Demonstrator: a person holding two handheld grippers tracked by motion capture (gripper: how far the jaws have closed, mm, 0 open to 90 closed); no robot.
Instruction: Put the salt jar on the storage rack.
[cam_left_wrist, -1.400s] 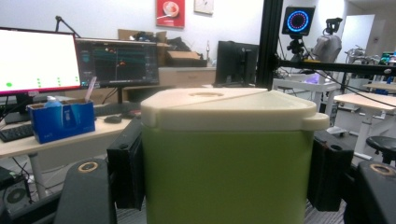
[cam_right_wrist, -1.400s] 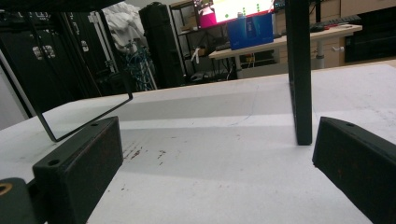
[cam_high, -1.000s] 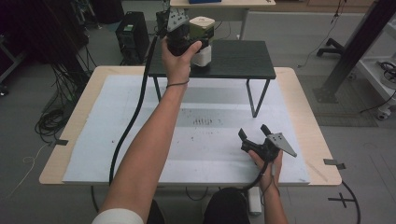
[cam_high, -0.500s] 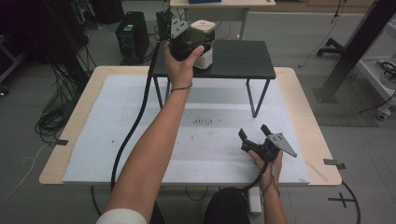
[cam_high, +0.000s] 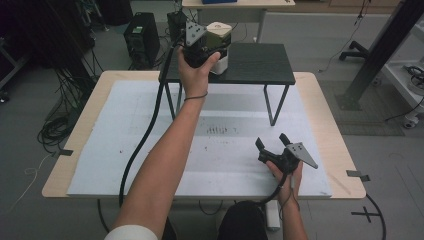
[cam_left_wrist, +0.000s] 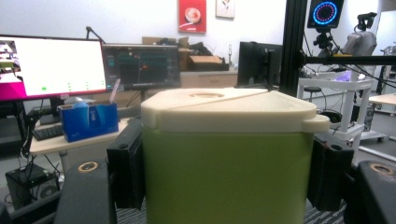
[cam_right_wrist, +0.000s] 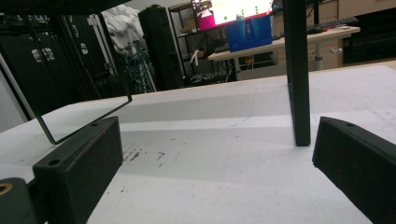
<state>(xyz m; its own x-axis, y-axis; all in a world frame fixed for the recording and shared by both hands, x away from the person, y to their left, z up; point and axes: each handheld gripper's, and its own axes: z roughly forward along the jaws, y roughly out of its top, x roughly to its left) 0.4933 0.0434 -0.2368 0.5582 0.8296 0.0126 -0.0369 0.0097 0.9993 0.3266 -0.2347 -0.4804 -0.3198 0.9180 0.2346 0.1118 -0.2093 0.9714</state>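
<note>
A green container with a cream lid (cam_high: 219, 31) is over the back left part of a black raised shelf (cam_high: 255, 62). My left gripper (cam_high: 216, 44) is shut on it, one jaw on each side of the green body (cam_left_wrist: 226, 172). Under it, something white (cam_high: 220, 63) rests on the shelf; I cannot tell whether that is part of the container. My right gripper (cam_high: 271, 142) lies low over the white mat (cam_high: 120, 150) at the front right. Its jaws (cam_right_wrist: 217, 172) stand wide open with nothing between them.
The shelf stands on thin black legs (cam_right_wrist: 299, 70) at the back middle of the wooden table (cam_high: 330, 130). A thick cable (cam_high: 145, 135) trails from my left gripper across the mat. Behind the table stand computer cases (cam_high: 142, 37) and a desk.
My left hand has shifted slightly toward me and to the right with the container in its grip. The right gripper has stayed still and open.
</note>
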